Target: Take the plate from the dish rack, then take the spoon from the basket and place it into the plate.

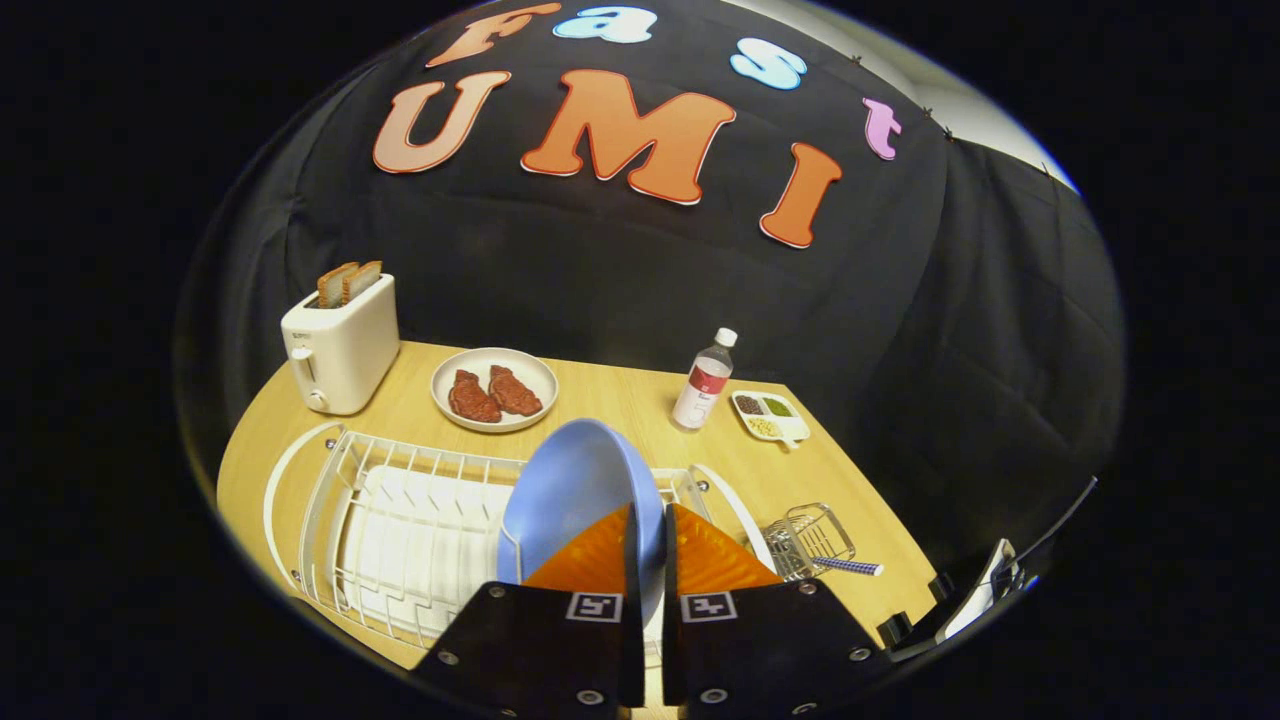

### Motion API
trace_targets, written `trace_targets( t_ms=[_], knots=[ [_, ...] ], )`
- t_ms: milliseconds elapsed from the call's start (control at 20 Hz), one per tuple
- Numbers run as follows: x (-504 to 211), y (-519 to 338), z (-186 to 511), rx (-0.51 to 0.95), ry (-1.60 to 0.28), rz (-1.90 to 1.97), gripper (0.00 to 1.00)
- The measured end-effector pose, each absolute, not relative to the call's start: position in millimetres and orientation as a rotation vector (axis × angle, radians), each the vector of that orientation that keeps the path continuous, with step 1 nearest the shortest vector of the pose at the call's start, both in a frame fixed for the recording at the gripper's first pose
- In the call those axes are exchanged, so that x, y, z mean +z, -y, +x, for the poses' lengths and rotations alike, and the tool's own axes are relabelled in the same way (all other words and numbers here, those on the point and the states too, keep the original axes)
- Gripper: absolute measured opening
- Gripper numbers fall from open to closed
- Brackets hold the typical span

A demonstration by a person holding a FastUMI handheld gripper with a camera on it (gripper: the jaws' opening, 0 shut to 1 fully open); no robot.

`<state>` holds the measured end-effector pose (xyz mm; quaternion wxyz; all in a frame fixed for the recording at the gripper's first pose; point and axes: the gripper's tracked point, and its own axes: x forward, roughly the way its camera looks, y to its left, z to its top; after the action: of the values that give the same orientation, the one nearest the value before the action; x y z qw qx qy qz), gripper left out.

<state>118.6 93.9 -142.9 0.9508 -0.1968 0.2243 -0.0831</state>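
Gripper (650,530) fingers clamp the rim of a round pale-blue plastic plate (570,490), apparently raised above the white wire dish rack (400,520) on a wooden table (620,395)

Black cloth wall (560,260) behind wooden table (640,400).

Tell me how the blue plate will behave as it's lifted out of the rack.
The plate looks rigid, so it probably won't flex. The gripper pinches only its rim with fingers nearly closed, so the glossy surface may slip or swing in that edge hold. It stands upright in the wire rack, so it could catch on the wires unless drawn straight up.
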Motion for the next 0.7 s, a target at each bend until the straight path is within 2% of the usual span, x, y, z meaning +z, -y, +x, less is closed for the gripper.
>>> trace_targets(
  t_ms=[150,700],
  knots=[
    [-140.0,-93.4,120.3,-0.186,-0.460,-0.435,0.02],
    [-124.2,-102.7,127.1,-0.195,-0.431,-0.540,0.02]
  ],
)
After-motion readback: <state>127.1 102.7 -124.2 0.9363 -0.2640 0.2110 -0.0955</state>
